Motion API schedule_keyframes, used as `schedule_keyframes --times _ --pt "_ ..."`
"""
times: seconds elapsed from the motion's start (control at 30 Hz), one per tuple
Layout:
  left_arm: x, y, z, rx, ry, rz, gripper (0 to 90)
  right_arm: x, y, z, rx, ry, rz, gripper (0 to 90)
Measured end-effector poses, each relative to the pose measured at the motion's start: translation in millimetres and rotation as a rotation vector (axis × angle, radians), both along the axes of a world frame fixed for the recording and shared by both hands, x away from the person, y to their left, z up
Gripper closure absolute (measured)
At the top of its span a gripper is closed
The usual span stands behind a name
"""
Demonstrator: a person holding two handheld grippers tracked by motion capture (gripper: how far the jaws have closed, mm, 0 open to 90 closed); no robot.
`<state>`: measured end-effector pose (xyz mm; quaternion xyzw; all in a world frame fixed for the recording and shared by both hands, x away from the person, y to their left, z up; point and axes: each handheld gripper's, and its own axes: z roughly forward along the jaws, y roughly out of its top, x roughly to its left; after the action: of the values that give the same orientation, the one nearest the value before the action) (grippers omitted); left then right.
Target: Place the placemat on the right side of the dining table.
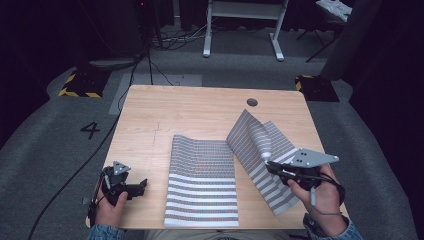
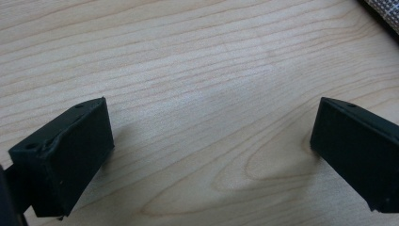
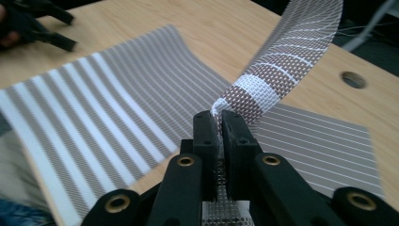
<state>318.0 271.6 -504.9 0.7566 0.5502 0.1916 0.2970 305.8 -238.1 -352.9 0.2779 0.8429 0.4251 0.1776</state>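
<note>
From the high view, a pale wooden table (image 1: 200, 107) with visible grain and a round cable hole (image 1: 252, 102) carries two grey-and-white striped woven mats. The flat mat (image 1: 202, 182) lies at the middle of the near edge, a rectangle with its long axis running from the person toward the far edge and its stripes crossing it. The second mat (image 1: 260, 150) lies to its right, angled, one corner lifted and curled over toward the right gripper (image 1: 270, 164). The left gripper (image 1: 142, 186) rests at the near left corner of the table, apart from the flat mat.

In the left gripper view, the left gripper (image 2: 211, 141) has its blocky black jaws spread wide over bare wood, holding nothing.

In the right gripper view, the right gripper (image 3: 220, 123) has its jaws pinched together on the edge of the second mat (image 3: 282, 61), whose open mesh weave rises and bends in a curved strip above the table.
</note>
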Motion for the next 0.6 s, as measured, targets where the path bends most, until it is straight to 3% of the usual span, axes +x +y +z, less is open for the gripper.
schedule_keyframes --times 0.1,0.27,0.47,0.5,0.53,0.6 --pt "0.0 0.0 0.0 0.000 0.000 0.000 0.0 -2.0 8.8 -4.4 0.010 0.019 0.028 85.4" --pt "0.0 0.0 0.0 0.000 0.000 0.000 0.0 -9.5 33.0 -24.9 0.001 0.064 0.112 83.9" --pt "0.0 0.0 0.0 0.000 0.000 0.000 0.0 -15.2 47.6 -40.7 -0.013 0.107 0.160 80.7" --pt "0.0 0.0 0.0 0.000 0.000 0.000 0.0 -15.8 50.8 -46.0 -0.017 0.137 0.175 74.9" --pt "0.0 0.0 0.0 0.000 0.000 0.000 0.0 -17.5 56.3 -54.5 0.019 0.194 0.195 67.5" --pt "0.0 0.0 0.0 0.000 0.000 0.000 0.0 -18.9 60.4 -60.1 0.060 0.255 0.235 49.7"
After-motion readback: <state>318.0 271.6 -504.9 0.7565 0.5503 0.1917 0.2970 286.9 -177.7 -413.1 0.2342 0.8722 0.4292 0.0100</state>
